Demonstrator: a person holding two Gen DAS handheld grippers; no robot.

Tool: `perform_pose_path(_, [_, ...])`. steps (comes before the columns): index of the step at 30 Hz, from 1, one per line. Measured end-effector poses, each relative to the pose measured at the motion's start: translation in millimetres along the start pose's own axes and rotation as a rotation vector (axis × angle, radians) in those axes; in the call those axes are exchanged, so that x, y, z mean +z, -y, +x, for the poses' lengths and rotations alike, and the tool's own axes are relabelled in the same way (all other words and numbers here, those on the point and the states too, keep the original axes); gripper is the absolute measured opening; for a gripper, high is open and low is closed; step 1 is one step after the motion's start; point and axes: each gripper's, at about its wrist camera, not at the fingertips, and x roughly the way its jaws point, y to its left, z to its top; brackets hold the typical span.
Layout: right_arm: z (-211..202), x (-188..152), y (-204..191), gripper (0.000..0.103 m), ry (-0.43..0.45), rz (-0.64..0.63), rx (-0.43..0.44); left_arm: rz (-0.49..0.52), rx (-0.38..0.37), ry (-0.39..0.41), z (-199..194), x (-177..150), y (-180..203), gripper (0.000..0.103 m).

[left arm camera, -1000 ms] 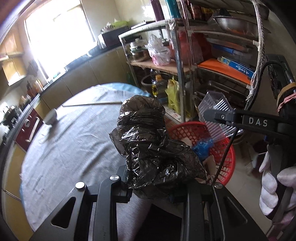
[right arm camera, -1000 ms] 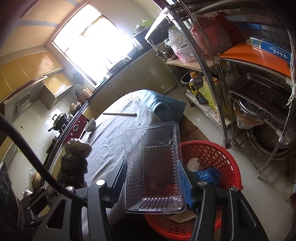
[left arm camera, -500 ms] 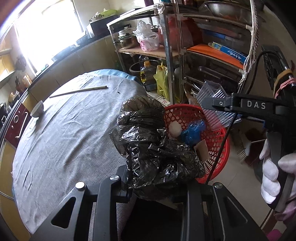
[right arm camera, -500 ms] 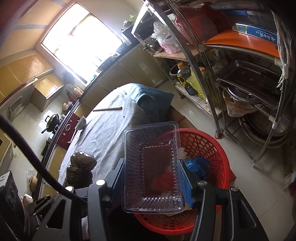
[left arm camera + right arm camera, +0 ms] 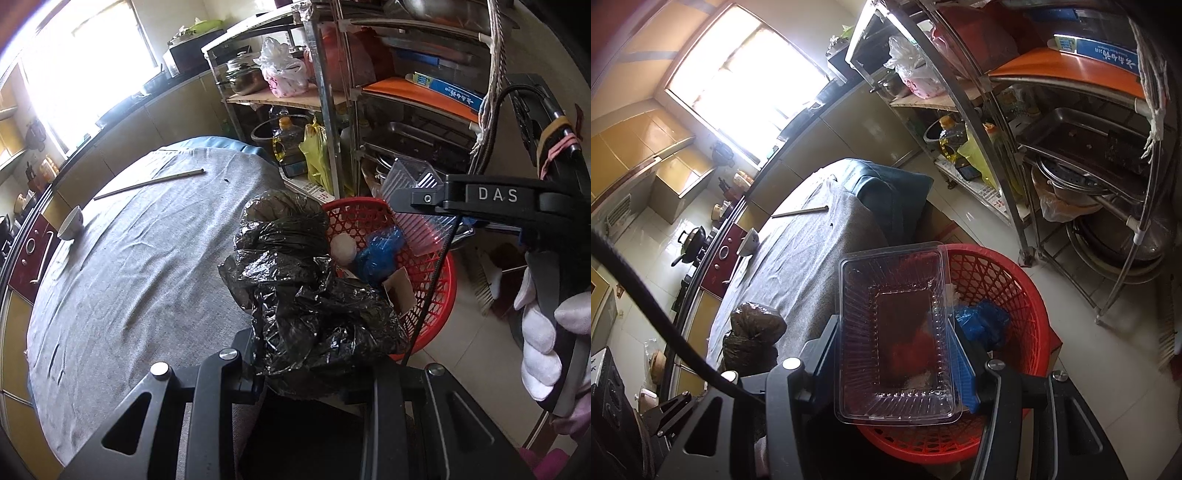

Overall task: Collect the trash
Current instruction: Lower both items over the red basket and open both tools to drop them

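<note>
Setting: a home kitchen. Evidence: yellow cabinets (image 5: 668, 173) run under a bright window (image 5: 746, 77), a dark wok (image 5: 690, 243) sits on the stove by a red-fronted unit (image 5: 33, 251), and a steel rack (image 5: 332, 110) holds a lidded pot (image 5: 242, 75), oil bottle (image 5: 286, 142), metal trays (image 5: 1086, 147) and bagged goods. A table under grey cloth (image 5: 129, 266) carries a small bowl (image 5: 71, 223) and a chopstick (image 5: 147, 183); a red basket (image 5: 1015, 295) stands on the tiled floor (image 5: 1089, 347) beside it.
</note>
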Motion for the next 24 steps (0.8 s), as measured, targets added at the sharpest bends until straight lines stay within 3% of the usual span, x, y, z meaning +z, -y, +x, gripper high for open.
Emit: perform_pose_path(24, [5,0,14,0.059,-0.037,0.078,-0.001,0.033,-0.032,-0.030,7,-2,7,0.033])
